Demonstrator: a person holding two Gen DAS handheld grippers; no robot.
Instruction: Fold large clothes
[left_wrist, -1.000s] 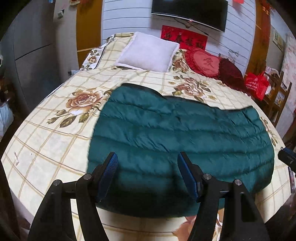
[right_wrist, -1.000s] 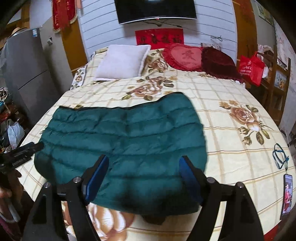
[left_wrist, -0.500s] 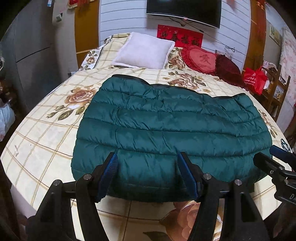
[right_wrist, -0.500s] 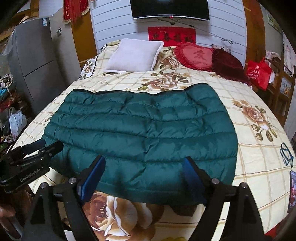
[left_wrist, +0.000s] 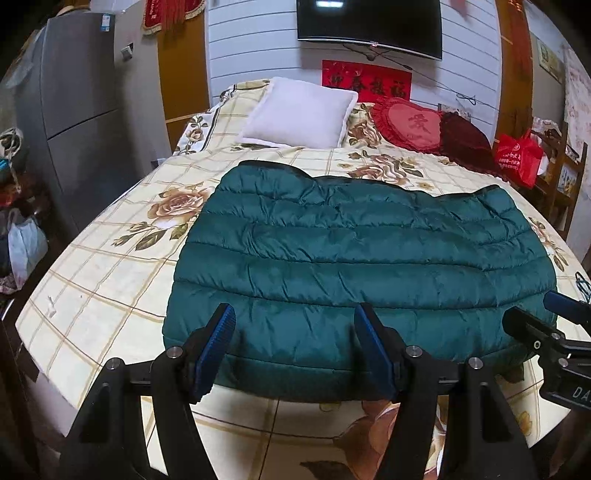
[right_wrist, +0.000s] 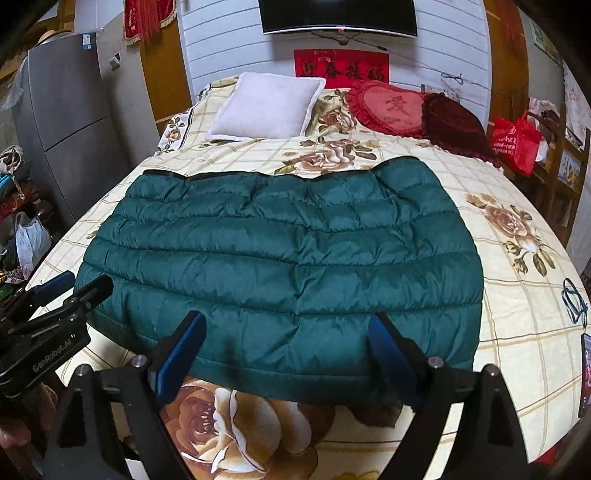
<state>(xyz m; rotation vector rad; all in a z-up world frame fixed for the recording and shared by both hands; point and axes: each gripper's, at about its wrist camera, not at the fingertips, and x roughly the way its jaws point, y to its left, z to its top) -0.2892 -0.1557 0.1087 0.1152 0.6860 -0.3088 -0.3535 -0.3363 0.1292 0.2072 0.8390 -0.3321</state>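
Note:
A dark green quilted down jacket (left_wrist: 351, 251) lies folded flat across the floral bedspread (left_wrist: 92, 295), its near hem toward me. My left gripper (left_wrist: 292, 314) hovers open over the hem's left part, nothing between its blue pads. In the right wrist view the same jacket (right_wrist: 288, 240) spreads ahead. My right gripper (right_wrist: 286, 321) stands wide open above the hem's right part, pads clear of the cloth. Each gripper shows in the other's view: the right gripper (left_wrist: 546, 325) at the jacket's right corner, the left gripper (right_wrist: 74, 291) at its left corner.
At the bed's head lie a white pillow (left_wrist: 299, 114), a red heart cushion (left_wrist: 410, 125) and a dark red cushion (left_wrist: 465, 144). A phone (right_wrist: 585, 373) and a teal cord (right_wrist: 574, 299) lie near the bed's right edge. A grey fridge (left_wrist: 74, 110) and bags (left_wrist: 26, 243) stand left.
Both grippers have drawn back toward the foot of the bed, so the jacket's near hem now shows ahead of the fingers. The right jaws have spread wider.

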